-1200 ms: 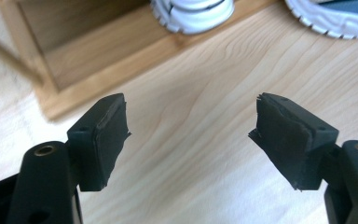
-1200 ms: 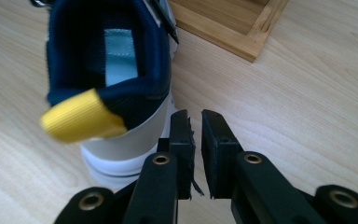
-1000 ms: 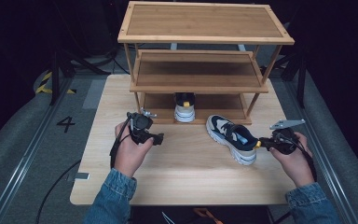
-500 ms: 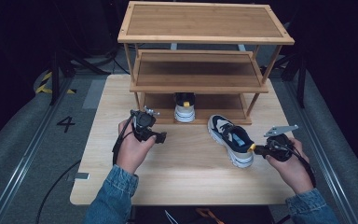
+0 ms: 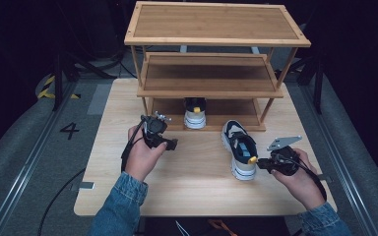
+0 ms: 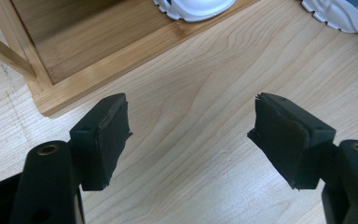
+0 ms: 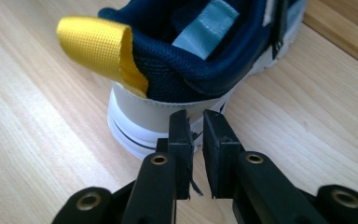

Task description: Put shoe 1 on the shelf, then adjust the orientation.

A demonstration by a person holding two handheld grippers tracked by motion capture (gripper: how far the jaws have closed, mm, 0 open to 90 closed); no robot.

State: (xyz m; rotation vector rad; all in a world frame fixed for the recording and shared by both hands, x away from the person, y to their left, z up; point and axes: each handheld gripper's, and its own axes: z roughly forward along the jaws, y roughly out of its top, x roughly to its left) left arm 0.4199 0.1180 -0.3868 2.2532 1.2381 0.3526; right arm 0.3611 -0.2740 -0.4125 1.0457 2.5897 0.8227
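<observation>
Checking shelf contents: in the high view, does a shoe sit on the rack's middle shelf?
No: the middle shelf is bare; one shoe sits on the bottom shelf.

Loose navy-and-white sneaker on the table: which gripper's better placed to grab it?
Right. The right gripper sits at the navy-and-white sneaker's heel, fingers shut with nothing between them. The left gripper is open, but farther away.

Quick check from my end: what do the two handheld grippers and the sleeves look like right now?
Both grippers are black. The left gripper has blocky black jaw pads with frayed edges and a black cable trailing from it. The right gripper carries a grey three-cornered plate on top, and brass-coloured rivets show on its jaw arms. Both forearms wear blue denim sleeves.
</observation>
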